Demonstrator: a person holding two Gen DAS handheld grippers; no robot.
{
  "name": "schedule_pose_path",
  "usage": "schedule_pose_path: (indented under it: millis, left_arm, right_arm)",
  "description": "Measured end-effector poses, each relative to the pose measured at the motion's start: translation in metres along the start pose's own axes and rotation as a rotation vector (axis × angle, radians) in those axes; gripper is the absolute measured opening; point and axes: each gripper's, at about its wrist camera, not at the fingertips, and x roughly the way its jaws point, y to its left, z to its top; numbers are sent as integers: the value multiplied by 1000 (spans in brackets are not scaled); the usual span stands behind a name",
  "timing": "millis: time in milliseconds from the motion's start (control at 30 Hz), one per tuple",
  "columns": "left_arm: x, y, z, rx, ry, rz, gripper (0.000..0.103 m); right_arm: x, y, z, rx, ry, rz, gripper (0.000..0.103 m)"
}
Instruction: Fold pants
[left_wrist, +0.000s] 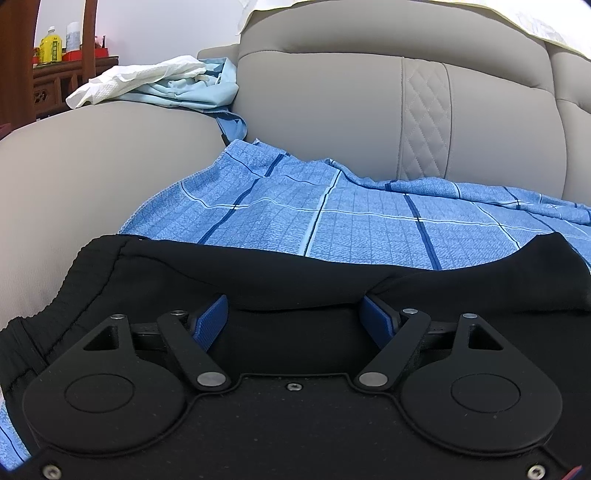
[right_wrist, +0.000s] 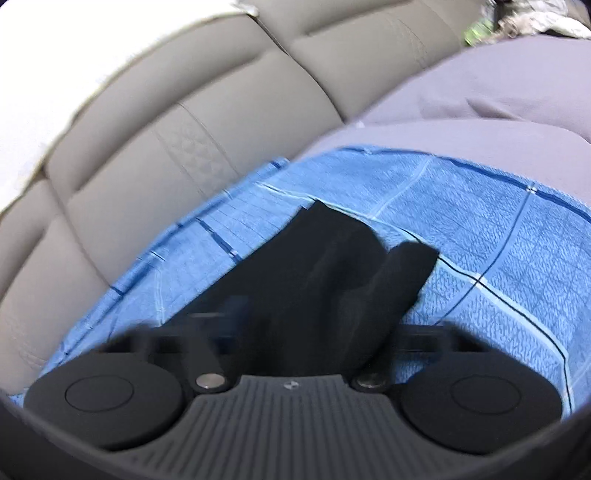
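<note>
Both grippers are on the black pants (left_wrist: 258, 273), which lie on a blue checked blanket (left_wrist: 369, 210) over the grey sofa (left_wrist: 332, 92). Left gripper (left_wrist: 295, 317) sits wide open over the waistband end, holding nothing; right gripper (right_wrist: 306, 325) is motion-blurred, looks clamped on bunched leg fabric, can't tell for sure. Looks like mid-fold: next, left needs to close on the waistband edge.

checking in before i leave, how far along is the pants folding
Early to midway. Done: the black pants are spread on the blue checked towel. In hand: the left tool is open around a fabric edge; the right tool, blurred, has bunched cloth between its fingers. Left: no finished fold shows yet.
</note>
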Motion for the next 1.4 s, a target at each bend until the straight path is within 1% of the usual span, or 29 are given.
schedule_pose_path:
  millis: [33,67,133,200,233,300,367,433,500,533,567,600,633,667,700,733,767,800,833,900,933,967,1067,1100,1133,1167,1233,1300,1400]
  left_arm:
    - [0,0,0,0,0,0,78]
    - [0,0,0,1,1,1,78]
    - [1,-1,1,-3,3,4,79]
    - [1,-2,2,-9,7,8,79]
    - [1,-2,2,-12,8,9,79]
    - [1,-1,2,-21,10,9,79]
    - [1,1,3,-35,12,5,79]
    - [0,2,3,-51,17,1,79]
    - [-1,4,4,-63,23,-1,79]
    - [-2,5,4,-70,27,-5,79]
    - [-3,6,5,-79,31,-11,79]
    - [-4,7,5,-89,33,-20,79]
    - [-5,9,5,-102,34,-30,78]
    - [-6,11,5,-114,33,-37,78]
    - [-7,12,5,-126,32,-43,78]
    - [-9,14,5,-135,32,-47,78]
    - [-10,14,4,-136,32,-48,78]
    - [-11,13,4,-135,31,-48,78]
    - [-13,12,4,-131,26,-48,77]
    - [-17,11,5,-128,15,-60,77]
    - [-20,11,5,-129,7,-70,77]
    - [-23,11,6,-131,0,-82,78]
    - [-33,9,8,-136,-26,-123,78]
    - [-36,8,8,-134,-37,-136,78]
    - [-40,7,9,-131,-46,-148,78]
    - [-45,4,9,-124,-56,-168,78]
    - [-53,-2,9,-109,-71,-206,78]
    - [-65,-12,5,-83,-80,-274,78]
    - [-85,-34,-4,-10,-87,-390,78]
  right_arm:
    - [4,3,3,16,20,-34,9]
    - [5,8,5,21,17,-50,9]
    - [3,31,7,-31,-1,-105,8]
    - [0,70,4,-142,-20,-125,8]
    - [-2,94,0,-210,-26,-118,8]
    - [-5,152,-21,-383,-18,-73,8]
    - [-11,212,-61,-574,7,3,8]
    - [-19,265,-117,-764,49,99,8]
    - [-26,304,-178,-915,112,198,9]
    - [-29,318,-207,-972,145,241,10]
    - [-32,328,-233,-1014,167,266,12]
    - [-37,334,-253,-1052,148,277,13]
    - [-46,340,-271,-1105,87,267,18]
    - [-53,347,-284,-1153,66,264,19]
    - [-60,351,-293,-1161,53,281,20]
    - [-63,354,-294,-1142,67,304,22]
    - [-67,356,-296,-1118,94,336,34]
    - [-70,357,-298,-1098,117,366,37]
    - [-72,356,-299,-1098,121,382,40]
    - [-78,356,-307,-1128,122,410,53]
    - [-80,355,-309,-1134,120,413,65]
    - [-85,353,-310,-1130,127,430,71]
    - [-101,345,-311,-1083,179,526,77]
    - [-108,340,-311,-1080,178,554,82]
    - [-116,336,-311,-1082,165,564,84]
    - [-124,332,-311,-1084,143,564,85]
    - [-135,320,-307,-1071,92,529,86]
    - [-144,303,-298,-1040,24,454,86]
    - [-149,272,-277,-960,-62,282,86]
